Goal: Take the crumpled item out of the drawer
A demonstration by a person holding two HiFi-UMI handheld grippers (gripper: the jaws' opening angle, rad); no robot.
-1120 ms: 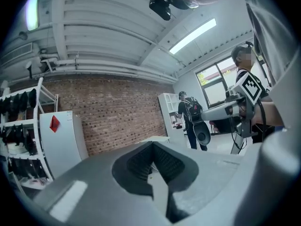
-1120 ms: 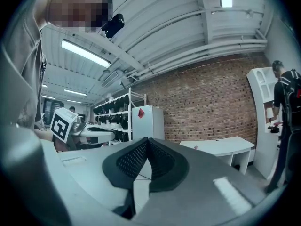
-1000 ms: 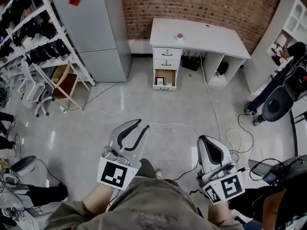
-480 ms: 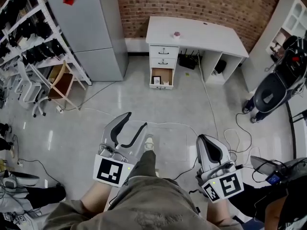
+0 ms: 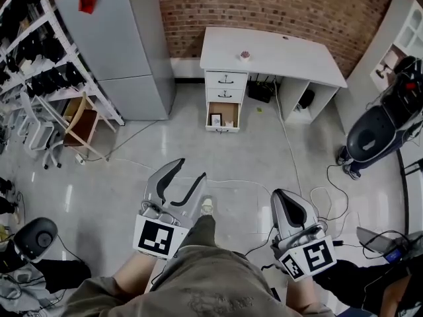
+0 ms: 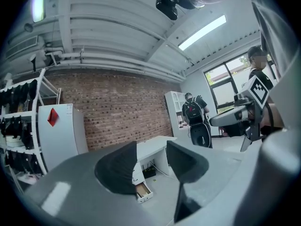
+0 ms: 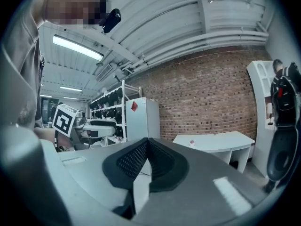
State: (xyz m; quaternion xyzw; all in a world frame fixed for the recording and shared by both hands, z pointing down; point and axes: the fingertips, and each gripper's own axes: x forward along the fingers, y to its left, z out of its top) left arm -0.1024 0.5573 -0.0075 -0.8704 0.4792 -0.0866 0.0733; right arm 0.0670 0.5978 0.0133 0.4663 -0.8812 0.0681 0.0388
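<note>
**Grippers low over the floor, drawer open across the room**

The left gripper (image 5: 190, 170) has its jaws spread wide with nothing between them; through the gap its own view shows only floor and the far desk (image 6: 153, 147). The right gripper (image 5: 283, 194) is clenched, its dark ribbed pads pressed flat together (image 7: 148, 142), and it holds nothing. Both hang at about waist height in front of the person, one on each side of the legs, with a pale shoe (image 5: 207, 207) on the floor between them.

Loose cables (image 5: 297, 170) trail over the grey floor ahead. Well beyond them a white desk (image 5: 277, 48) stands against the brick wall (image 5: 264, 5), with a small pink thing (image 5: 246, 55) on its top. Of the three drawers at its left end, the bottom drawer (image 5: 223, 115) is pulled out. A dark square thing (image 5: 216, 119) and a pale bit (image 5: 229, 122) lie inside, too small to tell which is the crumpled item. Neither gripper is anywhere near it.

A tall grey fridge (image 5: 112, 38) stands left of the desk, and beside that are shelves (image 5: 39, 65) of dark gear and a wooden chair (image 5: 82, 121)
</note>
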